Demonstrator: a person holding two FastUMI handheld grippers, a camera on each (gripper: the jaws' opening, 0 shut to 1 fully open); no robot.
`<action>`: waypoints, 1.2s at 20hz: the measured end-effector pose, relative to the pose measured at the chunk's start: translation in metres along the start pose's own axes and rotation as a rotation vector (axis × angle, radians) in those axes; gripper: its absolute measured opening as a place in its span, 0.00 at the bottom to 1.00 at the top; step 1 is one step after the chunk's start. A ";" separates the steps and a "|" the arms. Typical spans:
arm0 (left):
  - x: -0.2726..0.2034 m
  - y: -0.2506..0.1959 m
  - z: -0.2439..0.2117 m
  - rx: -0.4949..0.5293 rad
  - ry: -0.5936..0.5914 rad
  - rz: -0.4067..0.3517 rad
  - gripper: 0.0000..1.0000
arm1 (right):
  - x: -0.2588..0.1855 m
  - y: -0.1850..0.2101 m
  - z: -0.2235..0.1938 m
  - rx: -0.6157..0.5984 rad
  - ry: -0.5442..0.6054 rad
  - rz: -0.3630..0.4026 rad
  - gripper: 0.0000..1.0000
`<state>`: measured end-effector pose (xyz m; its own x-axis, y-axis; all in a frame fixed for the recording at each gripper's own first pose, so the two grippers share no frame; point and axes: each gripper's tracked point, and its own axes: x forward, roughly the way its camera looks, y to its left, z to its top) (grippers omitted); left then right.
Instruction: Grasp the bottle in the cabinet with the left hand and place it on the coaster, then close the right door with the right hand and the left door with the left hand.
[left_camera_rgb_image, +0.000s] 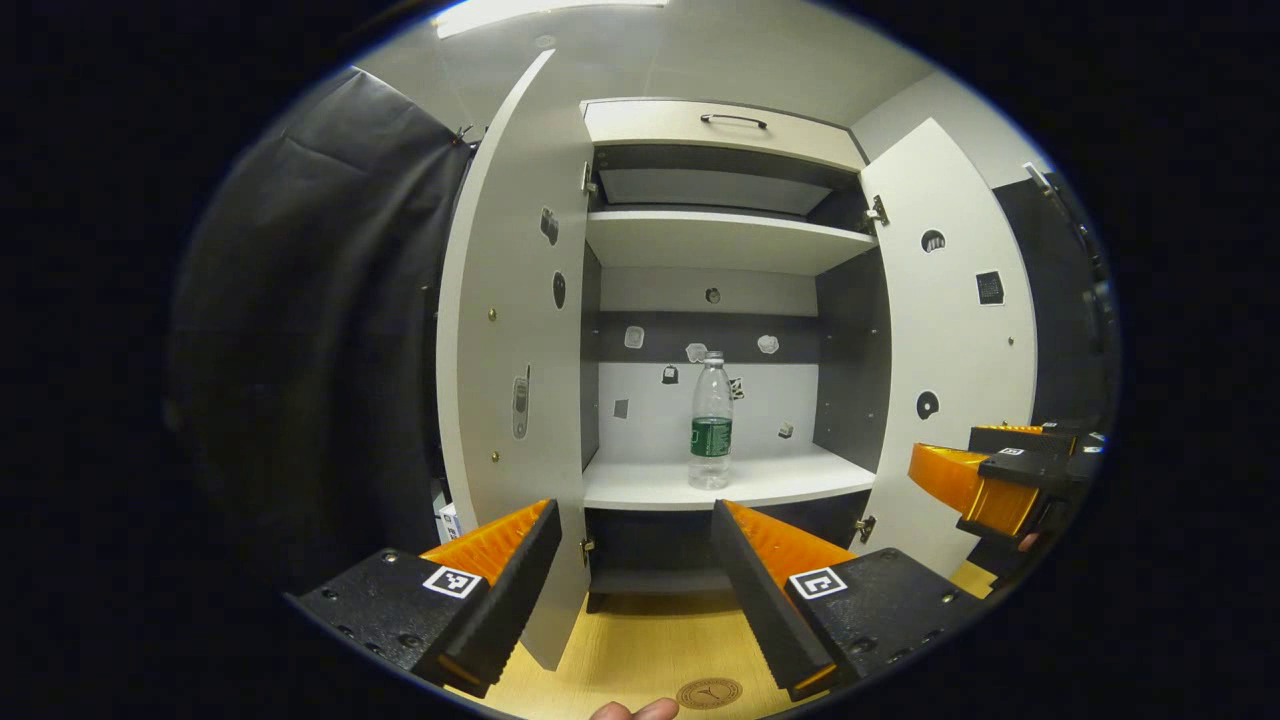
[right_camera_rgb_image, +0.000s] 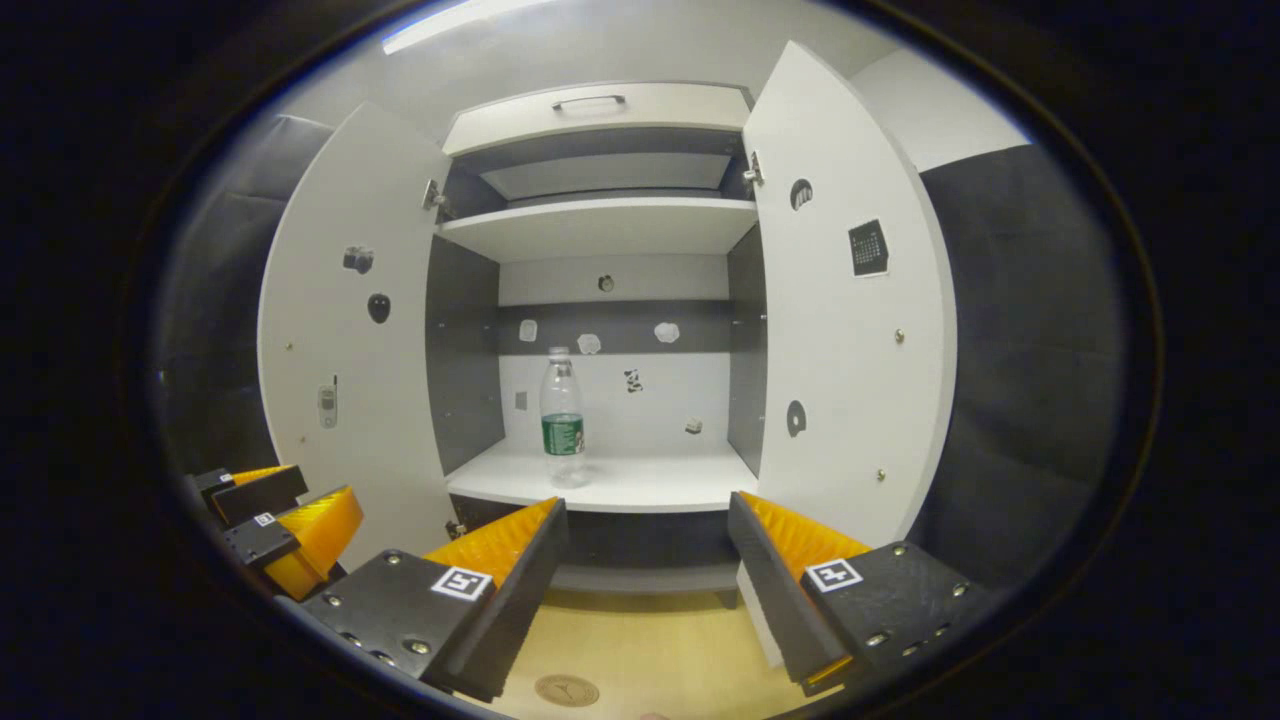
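A clear plastic bottle (left_camera_rgb_image: 710, 420) with a green label stands upright on the white middle shelf (left_camera_rgb_image: 640, 485) of the open cabinet; the right gripper view has the same bottle (right_camera_rgb_image: 563, 418) left of the shelf's centre. Both doors hang wide: left door (left_camera_rgb_image: 515, 330) (right_camera_rgb_image: 345, 340), right door (left_camera_rgb_image: 950, 330) (right_camera_rgb_image: 850, 330). My left gripper (left_camera_rgb_image: 635, 515) is open, held well short of the shelf and below it. My right gripper (right_camera_rgb_image: 648, 510) is open too, also short of the cabinet. A round brown coaster (left_camera_rgb_image: 708, 692) (right_camera_rgb_image: 566, 689) lies on the wooden tabletop near me.
The wooden tabletop (left_camera_rgb_image: 640, 650) runs in front of the cabinet. An upper shelf (left_camera_rgb_image: 710, 240) and a top drawer with a handle (left_camera_rgb_image: 733, 120) sit above the bottle. Black cloth (left_camera_rgb_image: 320, 330) hangs on both sides. A fingertip (left_camera_rgb_image: 633, 711) shows at the bottom edge.
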<state>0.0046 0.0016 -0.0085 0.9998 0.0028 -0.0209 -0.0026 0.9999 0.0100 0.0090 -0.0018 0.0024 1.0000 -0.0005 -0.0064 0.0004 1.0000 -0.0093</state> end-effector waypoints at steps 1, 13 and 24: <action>0.001 0.000 -0.001 0.001 -0.001 0.000 0.96 | 0.001 0.000 0.001 0.000 -0.001 -0.001 0.98; 0.035 -0.014 0.000 0.006 -0.002 -0.038 0.96 | 0.008 -0.001 -0.004 -0.005 0.016 -0.004 0.98; 0.164 -0.059 0.020 -0.003 -0.036 -0.096 0.96 | 0.014 -0.034 -0.013 -0.041 0.062 -0.065 0.98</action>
<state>0.1688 -0.0566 0.0072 0.9955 -0.0936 0.0146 0.0935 0.9956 0.0065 0.0230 -0.0358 -0.0102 0.9955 -0.0675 -0.0658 0.0640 0.9965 -0.0530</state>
